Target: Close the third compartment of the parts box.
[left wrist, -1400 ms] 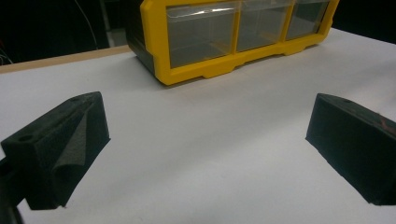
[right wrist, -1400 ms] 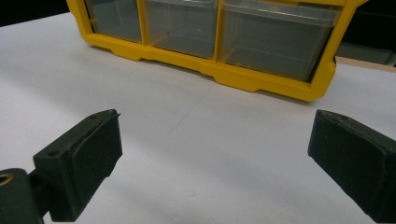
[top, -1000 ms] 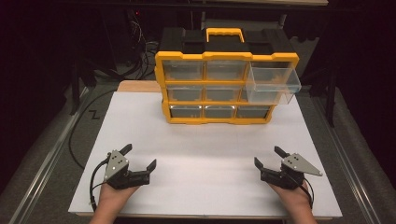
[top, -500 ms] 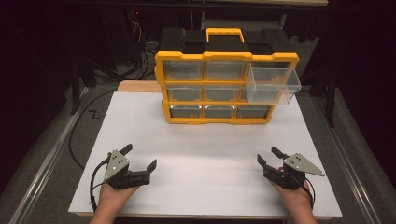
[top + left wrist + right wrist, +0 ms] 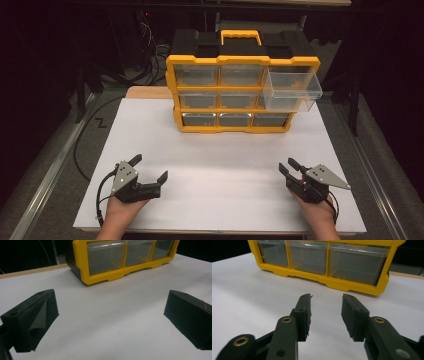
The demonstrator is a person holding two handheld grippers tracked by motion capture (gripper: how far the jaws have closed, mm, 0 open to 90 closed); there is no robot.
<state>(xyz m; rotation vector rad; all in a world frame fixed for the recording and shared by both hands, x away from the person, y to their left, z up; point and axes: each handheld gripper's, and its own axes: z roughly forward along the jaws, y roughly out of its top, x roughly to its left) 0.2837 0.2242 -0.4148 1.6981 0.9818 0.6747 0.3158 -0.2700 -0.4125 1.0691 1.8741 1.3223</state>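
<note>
Both grippers sat low on the white tabletop (image 5: 225, 150), well apart. Left gripper (image 5: 150, 170) jaws were wide, empty. Right gripper (image 5: 287, 166) jaws had just been closing to a narrow gap, nothing between them. Yellow drawer cabinet (image 5: 240, 95) stood at the far edge, clear drawer (image 5: 292, 90) pulled out top right.

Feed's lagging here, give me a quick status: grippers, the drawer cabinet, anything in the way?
Left gripper open, empty. Right gripper empty, jaws just been closing, gap remains. Yellow drawer cabinet untouched, top-right drawer pulled out. White board between bare.
</note>
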